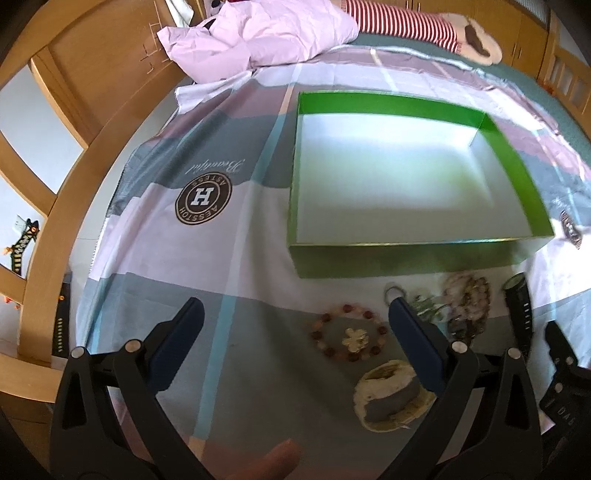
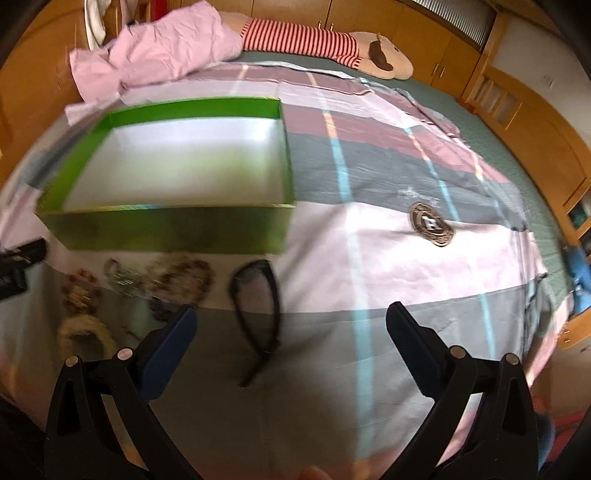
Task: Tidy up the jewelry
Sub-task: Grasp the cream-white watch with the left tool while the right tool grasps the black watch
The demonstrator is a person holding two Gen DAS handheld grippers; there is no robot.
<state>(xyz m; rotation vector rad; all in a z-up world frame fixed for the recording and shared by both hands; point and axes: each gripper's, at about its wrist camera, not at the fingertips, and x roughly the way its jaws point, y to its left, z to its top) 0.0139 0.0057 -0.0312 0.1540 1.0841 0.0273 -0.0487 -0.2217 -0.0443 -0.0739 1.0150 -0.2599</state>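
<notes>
A green box with a white empty inside lies on the bed; it also shows in the right wrist view. Jewelry lies in front of it: a red bead bracelet with a gold flower, a cream bangle, a beaded cluster and a black watch band. In the right wrist view the black band lies between the blurred jewelry pile and open bedding. My left gripper is open above the sheet, left of the bracelet. My right gripper is open and empty.
A patterned sheet covers the bed. A pink pillow and a striped plush toy lie at the far end. Wooden bed rails and cabinets surround the bed. The right gripper's body shows at the right edge.
</notes>
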